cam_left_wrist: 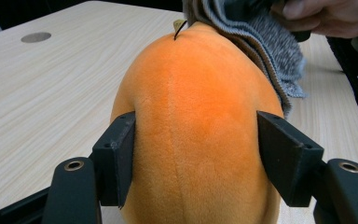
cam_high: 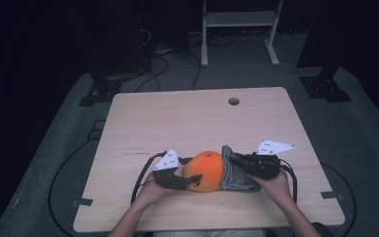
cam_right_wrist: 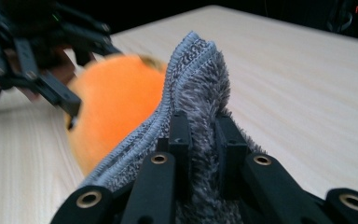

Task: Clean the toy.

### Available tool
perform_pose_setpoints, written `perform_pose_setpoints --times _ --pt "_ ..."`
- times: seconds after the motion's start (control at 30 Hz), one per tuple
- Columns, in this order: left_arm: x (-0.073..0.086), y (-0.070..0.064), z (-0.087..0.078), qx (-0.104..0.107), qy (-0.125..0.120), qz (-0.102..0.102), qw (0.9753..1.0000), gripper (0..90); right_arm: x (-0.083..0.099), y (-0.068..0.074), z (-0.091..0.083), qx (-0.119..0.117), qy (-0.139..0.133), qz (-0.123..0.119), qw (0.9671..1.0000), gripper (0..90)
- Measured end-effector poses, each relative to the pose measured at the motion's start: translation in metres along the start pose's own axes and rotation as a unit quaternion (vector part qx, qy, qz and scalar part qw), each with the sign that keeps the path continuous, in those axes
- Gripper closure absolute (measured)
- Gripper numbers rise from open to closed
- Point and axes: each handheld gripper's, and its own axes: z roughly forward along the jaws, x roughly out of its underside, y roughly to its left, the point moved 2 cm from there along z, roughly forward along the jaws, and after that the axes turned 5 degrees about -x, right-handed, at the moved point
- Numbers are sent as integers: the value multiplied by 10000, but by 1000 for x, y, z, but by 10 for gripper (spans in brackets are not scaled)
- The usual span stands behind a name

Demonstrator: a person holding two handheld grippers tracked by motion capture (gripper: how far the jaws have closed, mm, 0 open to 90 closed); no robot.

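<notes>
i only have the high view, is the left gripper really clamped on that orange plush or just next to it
Observer: Clamped. In the left gripper view both jaws press the sides of the orange plush.
Operator: and the grey cloth, is it pinched or loose
Observer: Pinched. The right gripper has a folded edge of the grey cloth between its jaws.
Operator: does the cloth touch the plush
Observer: Yes, it lies against the end with the small stem.

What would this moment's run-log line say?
left gripper: shut on plush orange | right gripper: shut on grey cloth | cloth touching orange | table
</notes>
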Motion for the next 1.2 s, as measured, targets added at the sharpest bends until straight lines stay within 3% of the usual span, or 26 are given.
perform_pose_setpoints --times 0.03,0.1,0.13,0.17,0.27,0.3,0.33,0.37,0.4,0.43,0.47,0.5,0.53,0.63,0.7,0.87,1.0,1.13,1.2 --pt "-2 -4 1 9 -23 177 9998 333 -6 7 1 -122 -175 -76 9997 790" --pt "-4 -9 2 11 -24 425 9991 332 -13 15 5 -213 -171 -252 9993 790" --pt "-4 -9 2 11 -24 425 9991 331 -13 15 5 -213 -171 -252 9993 790" --pt "-5 -12 2 5 -16 612 9981 330 -18 23 11 -282 -205 -395 9986 790" --pt "-5 -11 2 12 -14 590 9983 330 -20 26 16 -240 -137 -521 9983 790" --pt "-4 -9 2 20 -11 424 9991 333 -17 20 18 -225 -60 -412 9989 791" --pt "-4 -9 2 20 -11 424 9991 334 -16 18 17 -205 -35 -378 9991 792" --pt "-3 -6 2 4 6 235 9997 334 -14 15 16 -163 -15 -325 9993 792" --pt "-3 -6 2 4 6 235 9997 334 -14 15 16 -163 -15 -325 9993 792" --pt "-2 -1 2 -1 19 30 10000 334 -8 9 12 -103 -45 -148 9998 792" --pt "-2 -1 2 -1 19 30 10000 334 -4 7 11 -78 -7 -78 9999 792" --pt "0 3 1 -25 22 -162 9999 333 0 4 10 -48 66 2 10000 792" --pt "0 3 1 -25 22 -162 9999 334 3 3 9 -47 120 58 9999 792" --pt "3 10 0 -82 67 -415 9991 331 14 1 9 -96 366 161 9992 792" --pt "3 10 0 -96 50 -473 9988 330 15 3 9 -75 401 160 9990 792" --pt "3 12 1 -108 47 -522 9986 330 2 13 9 -225 25 -40 9997 791" --pt "3 13 1 -74 79 -594 9982 328 3 16 15 -252 135 -107 9995 791" --pt "2 16 3 -81 84 -722 9973 322 16 8 13 -150 522 159 9984 791" --pt "2 16 3 -94 77 -752 9971 323 14 10 9 -128 437 102 9989 791"
